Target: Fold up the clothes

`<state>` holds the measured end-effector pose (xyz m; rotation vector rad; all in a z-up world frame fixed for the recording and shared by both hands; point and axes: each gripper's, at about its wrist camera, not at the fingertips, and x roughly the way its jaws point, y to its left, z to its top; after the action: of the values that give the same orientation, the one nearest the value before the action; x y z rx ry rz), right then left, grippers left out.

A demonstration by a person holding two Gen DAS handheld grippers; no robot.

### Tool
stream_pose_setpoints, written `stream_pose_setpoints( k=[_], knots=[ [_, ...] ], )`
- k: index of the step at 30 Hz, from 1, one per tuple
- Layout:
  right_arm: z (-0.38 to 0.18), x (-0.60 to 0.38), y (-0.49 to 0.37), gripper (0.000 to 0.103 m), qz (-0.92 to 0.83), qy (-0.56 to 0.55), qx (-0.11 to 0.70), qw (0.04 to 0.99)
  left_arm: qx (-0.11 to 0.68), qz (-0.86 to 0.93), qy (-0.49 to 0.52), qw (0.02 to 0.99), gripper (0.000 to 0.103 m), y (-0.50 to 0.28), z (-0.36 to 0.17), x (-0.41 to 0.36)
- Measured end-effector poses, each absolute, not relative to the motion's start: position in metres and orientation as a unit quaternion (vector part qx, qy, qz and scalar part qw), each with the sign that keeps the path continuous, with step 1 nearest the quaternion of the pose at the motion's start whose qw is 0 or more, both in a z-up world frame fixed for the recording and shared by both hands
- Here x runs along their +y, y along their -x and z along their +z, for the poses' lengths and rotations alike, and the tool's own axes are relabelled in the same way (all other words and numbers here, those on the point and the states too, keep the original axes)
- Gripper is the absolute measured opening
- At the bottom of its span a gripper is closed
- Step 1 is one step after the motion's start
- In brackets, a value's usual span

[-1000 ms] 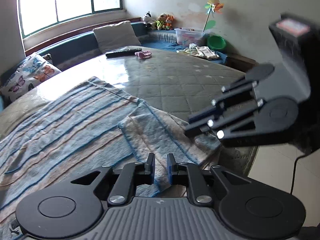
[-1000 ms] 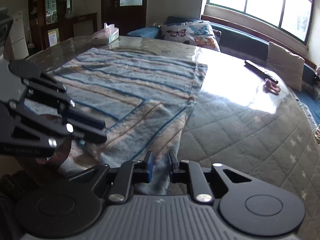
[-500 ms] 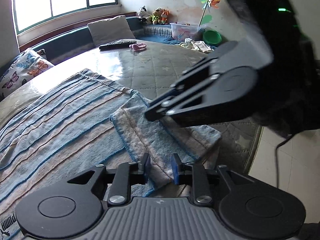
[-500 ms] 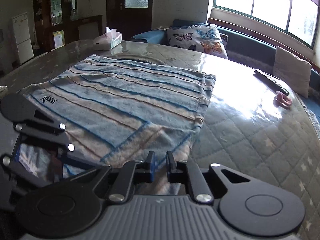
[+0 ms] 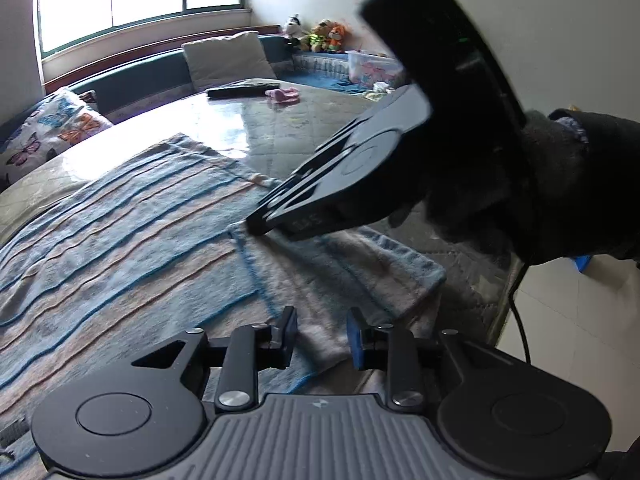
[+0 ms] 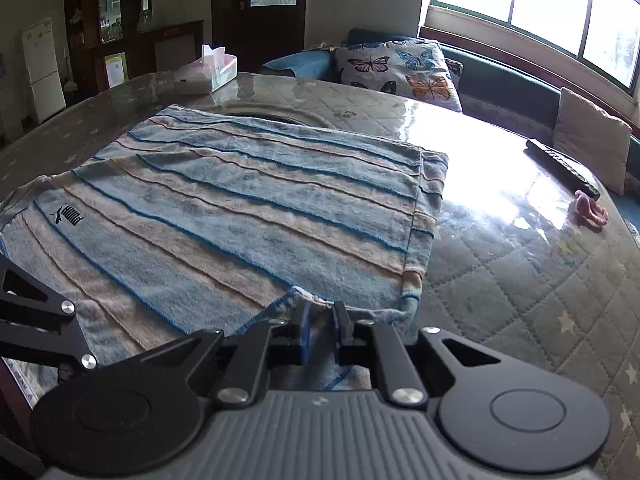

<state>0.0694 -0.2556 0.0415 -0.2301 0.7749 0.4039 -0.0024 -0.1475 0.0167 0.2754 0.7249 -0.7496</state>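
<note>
A blue and beige striped terry garment (image 6: 248,208) with a black logo lies spread on the round table (image 6: 500,280). My right gripper (image 6: 322,318) is shut on a corner of it, and holds that flap folded over the rest. In the left wrist view the right gripper (image 5: 259,227) pins the flap's tip down on the striped garment (image 5: 120,240). My left gripper (image 5: 320,328) sits at the near edge with its jaws opening. The cloth lies flat under the gap and the pads do not press it.
A black remote (image 6: 560,164) and a small pink item (image 6: 592,212) lie at the table's far side. A tissue box (image 6: 212,72) stands at the back. Cushions (image 6: 400,68) line the window bench. The table's edge (image 5: 500,292) drops to the floor on the right.
My right gripper has carried the pinched corner further over the garment, widening the folded flap. The left jaws have spread apart and let the cloth go.
</note>
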Motion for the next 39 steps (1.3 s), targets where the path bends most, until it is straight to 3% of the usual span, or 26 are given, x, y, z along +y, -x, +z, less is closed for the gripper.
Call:
stream_pose_setpoints(
  k=[16,28,39],
  knots=[
    [0.048,-0.202,-0.043,0.019,0.242,0.16,0.366,0.884,0.347,-0.114,-0.059,0.929,0.039,0.011,0.036,0.003],
    [0.057,-0.124,-0.019,0.032,0.336,0.213,0.343,0.851,0.357,0.117,0.036,0.926,0.05,0.061,0.031,0.148],
    [0.063,-0.032,0.0,0.036,0.441,0.264,0.307,0.801,0.361,0.112,0.107,0.92,0.048,0.083,0.022,0.179]
  ],
)
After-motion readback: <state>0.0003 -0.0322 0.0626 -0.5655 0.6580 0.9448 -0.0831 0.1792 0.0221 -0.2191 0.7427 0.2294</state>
